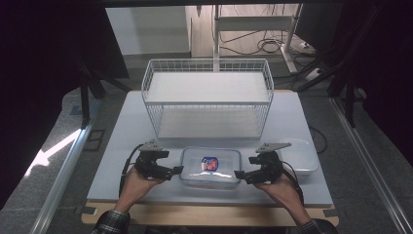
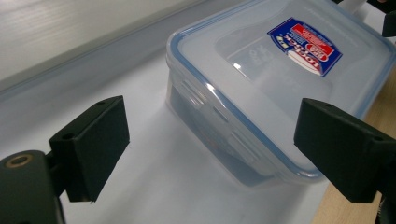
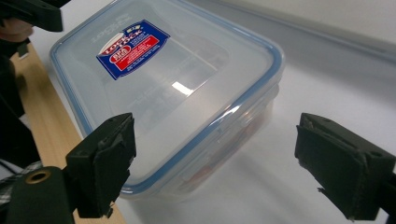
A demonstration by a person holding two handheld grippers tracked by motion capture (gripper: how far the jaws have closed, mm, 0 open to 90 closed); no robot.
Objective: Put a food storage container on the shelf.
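Container [image 1: 210, 167] between open left gripper [image 1: 178, 170], right gripper [image 1: 238, 174]

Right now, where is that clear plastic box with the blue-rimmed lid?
In the high view the clear box sits at the near middle of the table, between the left gripper and right gripper, in front of the wire basket.

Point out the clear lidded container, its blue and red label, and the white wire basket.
clear lidded container [image 1: 210, 168], high view, on the lid's near half.
blue and red label [image 2: 306, 45], left gripper view, on the middle of the sticker.
white wire basket [image 1: 206, 64], high view, on the far rim's mesh.
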